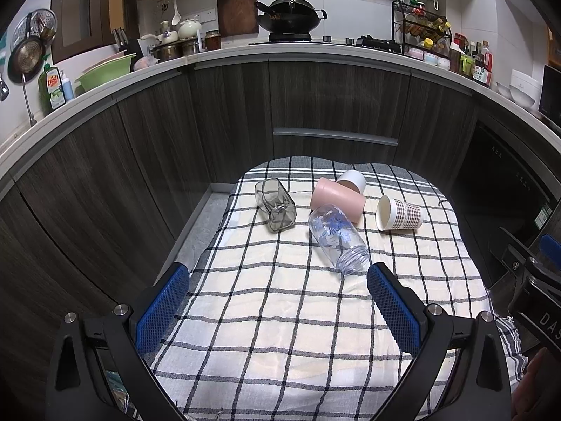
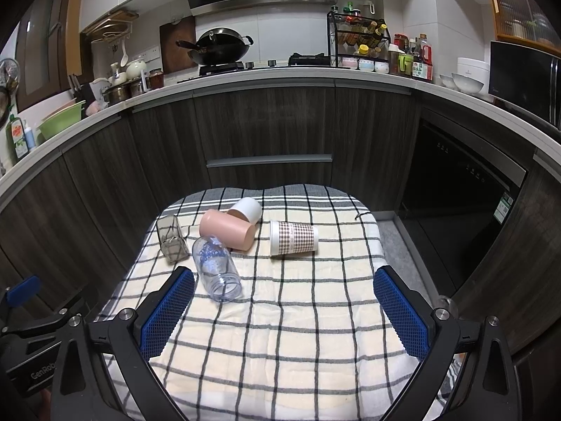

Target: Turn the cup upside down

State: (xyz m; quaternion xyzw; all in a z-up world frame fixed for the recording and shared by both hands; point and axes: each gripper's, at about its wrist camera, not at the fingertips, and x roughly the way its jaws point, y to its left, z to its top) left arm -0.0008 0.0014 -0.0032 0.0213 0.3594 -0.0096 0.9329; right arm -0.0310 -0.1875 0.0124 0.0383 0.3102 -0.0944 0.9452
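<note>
Clear blue-flowered glass cup point(image 1: 338, 238) lies sideways mid-cloth, at 1 o'clock of the left gripper point(image 1: 278, 307), touching the pink plastic cup point(image 1: 337, 200); likely rigid, slippery, breakable, so grab mid-body; right gripper point(image 2: 284, 307) likewise gapes wide, empty.

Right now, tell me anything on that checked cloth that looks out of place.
All five cups lie tipped on their sides: grey glass, pink cup against the white cup, blue-patterned clear glass, and checked paper cup. No spills show. Both grippers, left and right, are open.
</note>
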